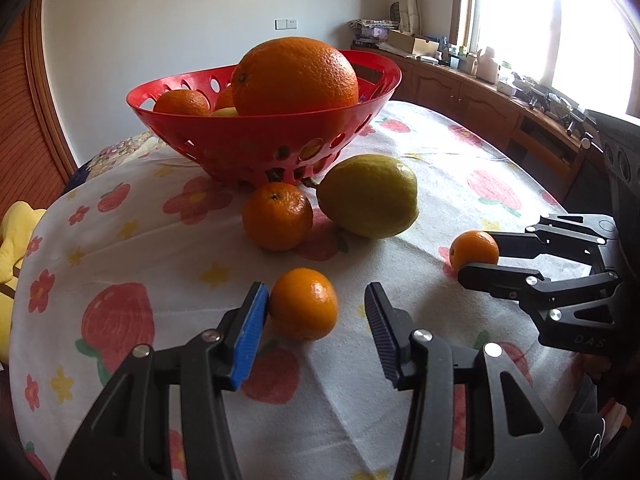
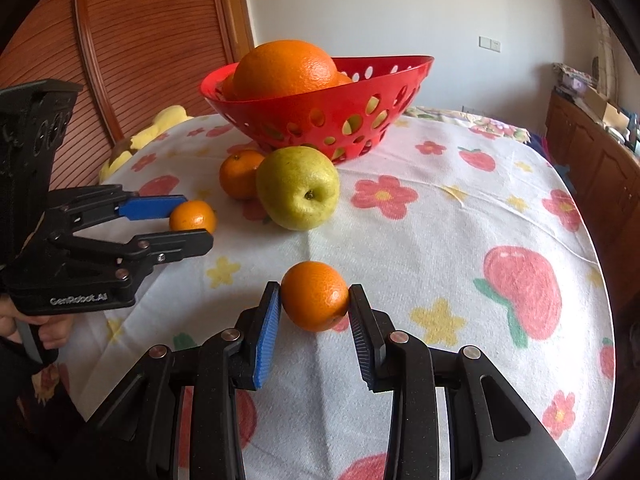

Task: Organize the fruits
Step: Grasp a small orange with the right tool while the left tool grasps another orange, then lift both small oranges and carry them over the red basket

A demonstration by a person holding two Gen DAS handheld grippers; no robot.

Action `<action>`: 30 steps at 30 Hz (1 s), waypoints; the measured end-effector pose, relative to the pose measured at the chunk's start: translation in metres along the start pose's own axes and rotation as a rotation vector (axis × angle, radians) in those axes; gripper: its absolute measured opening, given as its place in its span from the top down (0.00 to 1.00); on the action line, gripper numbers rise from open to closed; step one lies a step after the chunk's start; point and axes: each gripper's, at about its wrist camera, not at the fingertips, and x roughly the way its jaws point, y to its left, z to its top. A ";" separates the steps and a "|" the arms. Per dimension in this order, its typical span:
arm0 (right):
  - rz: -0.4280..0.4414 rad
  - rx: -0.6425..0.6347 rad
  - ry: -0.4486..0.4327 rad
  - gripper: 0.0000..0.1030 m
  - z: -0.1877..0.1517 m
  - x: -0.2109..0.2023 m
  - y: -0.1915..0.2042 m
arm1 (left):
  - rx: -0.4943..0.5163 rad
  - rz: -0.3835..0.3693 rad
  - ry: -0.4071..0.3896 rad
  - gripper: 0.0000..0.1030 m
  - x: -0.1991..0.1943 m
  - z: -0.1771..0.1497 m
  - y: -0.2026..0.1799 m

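Note:
A red perforated basket (image 1: 280,136) (image 2: 320,112) holds a big orange (image 1: 294,76) and smaller fruits. On the cloth in front lie a tangerine (image 1: 277,216) (image 2: 238,174) and a yellow-green pear (image 1: 370,196) (image 2: 298,188). My left gripper (image 1: 316,310) (image 2: 192,220) is open, its left pad touching a small tangerine (image 1: 304,304) (image 2: 193,216) between the fingers. My right gripper (image 2: 314,300) (image 1: 476,256) is shut on another small tangerine (image 2: 314,296) (image 1: 475,250) resting on the cloth.
The round table carries a white cloth (image 2: 440,240) printed with flowers and strawberries. A yellow plush toy (image 1: 12,240) (image 2: 160,128) lies at the table's far edge. Wooden cabinets (image 1: 480,100) with clutter line the window wall.

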 end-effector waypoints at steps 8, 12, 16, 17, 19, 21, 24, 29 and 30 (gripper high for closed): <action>-0.005 0.005 -0.007 0.67 0.000 0.001 -0.001 | -0.018 0.008 0.033 0.63 0.010 0.003 0.009; -0.002 0.004 -0.005 0.67 0.000 0.002 -0.001 | -0.021 -0.004 0.038 0.67 0.009 0.000 0.009; 0.002 0.002 -0.002 0.67 0.000 0.002 -0.001 | -0.021 0.002 0.034 0.67 0.005 -0.003 0.008; 0.002 0.001 -0.003 0.67 0.000 0.002 -0.001 | -0.021 0.004 0.031 0.67 0.004 -0.004 0.008; 0.001 0.000 -0.004 0.67 0.000 0.002 -0.001 | -0.021 0.006 0.022 0.67 0.001 -0.005 0.006; 0.001 -0.002 -0.005 0.67 -0.001 0.002 -0.001 | -0.024 0.001 0.013 0.68 -0.004 -0.007 0.005; 0.000 -0.008 -0.009 0.67 -0.001 0.002 0.000 | -0.026 0.003 -0.005 0.68 -0.010 -0.010 0.003; 0.003 -0.008 -0.014 0.67 -0.001 0.001 0.000 | -0.031 0.018 -0.016 0.68 -0.021 -0.013 0.002; 0.002 -0.008 -0.016 0.67 -0.001 0.000 -0.001 | -0.032 0.021 -0.017 0.68 -0.023 -0.014 0.002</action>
